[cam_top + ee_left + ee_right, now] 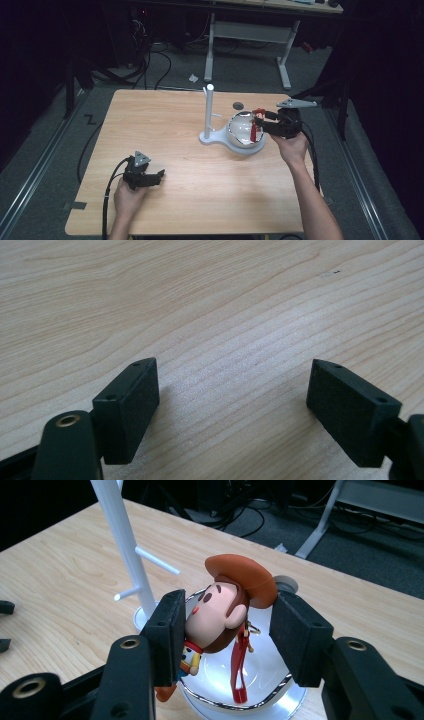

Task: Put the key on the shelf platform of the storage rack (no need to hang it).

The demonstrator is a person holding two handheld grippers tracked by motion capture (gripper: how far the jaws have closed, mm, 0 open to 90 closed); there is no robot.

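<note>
High view: left tongs [159,175] rest released on the bench [165,135]. A white stand [209,112] adjoins the bowl [239,131]. Right tongs [225,625] grip a cowboy figure [222,615] above the bowl, its red strap [240,672] hanging inside.

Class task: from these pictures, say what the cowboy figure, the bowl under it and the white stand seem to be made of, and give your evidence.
Cowboy figure: likely matte vinyl or soft plastic; smooth, evenly coloured, no glare.
Bowl: looks like polished metal, perhaps steel; mirror-bright rim and reflective inside.
White stand: probably plastic, possibly painted metal; uniform white with a dull sheen.
</note>
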